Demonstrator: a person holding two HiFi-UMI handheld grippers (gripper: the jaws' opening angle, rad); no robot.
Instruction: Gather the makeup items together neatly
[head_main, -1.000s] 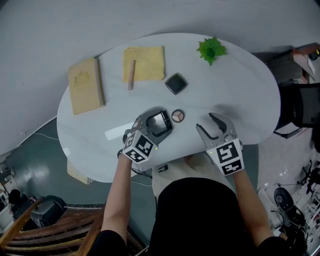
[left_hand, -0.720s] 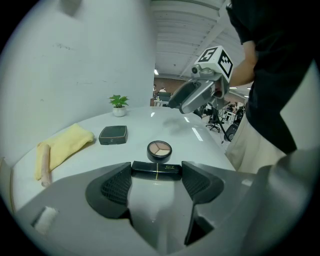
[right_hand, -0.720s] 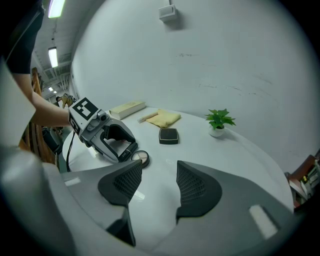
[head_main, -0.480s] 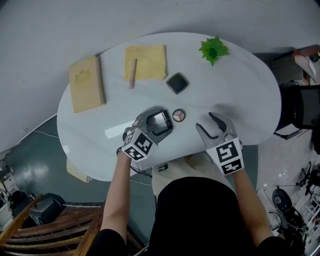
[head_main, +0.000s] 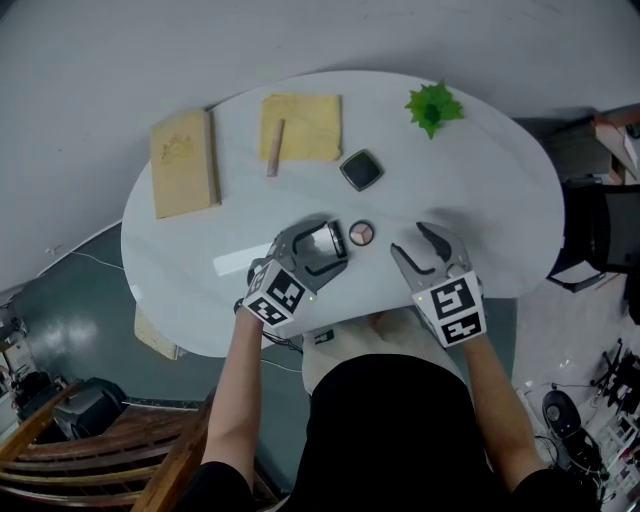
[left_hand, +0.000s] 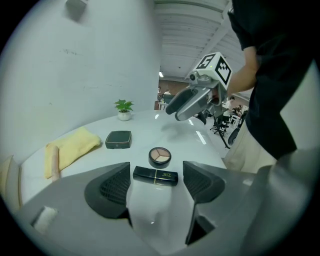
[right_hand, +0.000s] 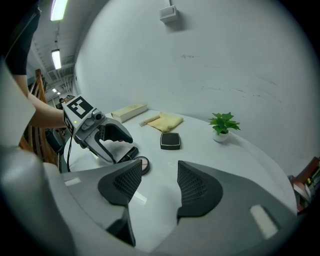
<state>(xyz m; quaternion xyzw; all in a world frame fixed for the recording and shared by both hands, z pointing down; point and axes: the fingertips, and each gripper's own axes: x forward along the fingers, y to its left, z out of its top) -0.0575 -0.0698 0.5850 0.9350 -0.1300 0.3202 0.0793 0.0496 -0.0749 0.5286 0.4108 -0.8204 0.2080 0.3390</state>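
The left gripper has its jaws spread either side of a black lipstick tube that lies crosswise on the white table, pads clear of it. The right gripper hovers spread and empty. Pinching the tube by its ends could make it pivot out and knock the round eyeshadow compact just beyond.

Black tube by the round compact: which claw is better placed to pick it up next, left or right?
Left. The black tube lies between the left claw's open jaws, pads not touching it. The right claw hovers open over the table, on the far side of the round compact.
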